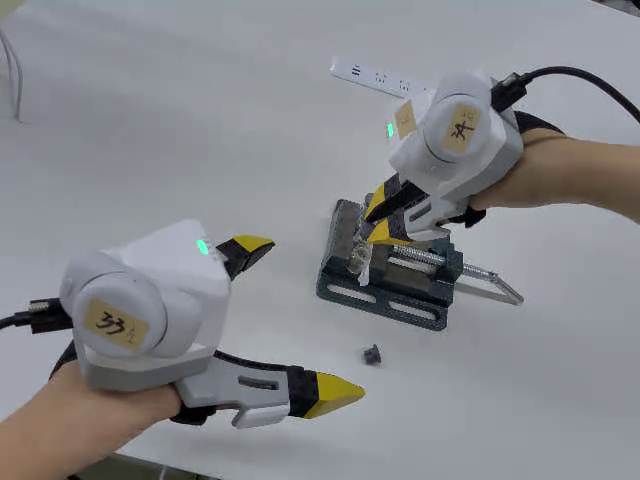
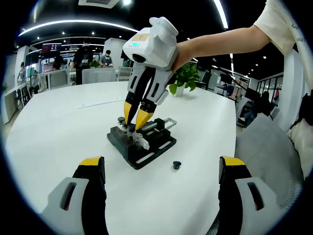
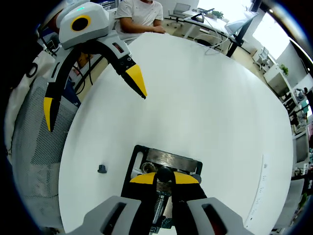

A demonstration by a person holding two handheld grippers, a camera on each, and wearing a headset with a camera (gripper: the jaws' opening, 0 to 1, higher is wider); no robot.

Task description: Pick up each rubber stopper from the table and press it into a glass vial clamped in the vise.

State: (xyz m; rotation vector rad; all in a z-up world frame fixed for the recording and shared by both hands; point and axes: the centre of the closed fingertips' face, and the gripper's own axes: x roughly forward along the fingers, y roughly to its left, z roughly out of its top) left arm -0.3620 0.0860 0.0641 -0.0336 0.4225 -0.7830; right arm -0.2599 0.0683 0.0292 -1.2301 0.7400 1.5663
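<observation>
Jaws spread wide, the left gripper (image 1: 300, 318) hovers over the white table's (image 1: 200, 120) near edge. One rubber stopper (image 1: 372, 354) lies loose just before the vise (image 1: 335, 282), which clamps a glass vial (image 1: 358, 258). Directly above the vial, the right gripper (image 1: 373, 222) pinches a second stopper (image 3: 164, 174).

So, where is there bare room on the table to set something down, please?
The table is bare left of the power strip and vise. Crowded at the vise, where the right gripper holds a stopper; a loose stopper lies nearby.
</observation>
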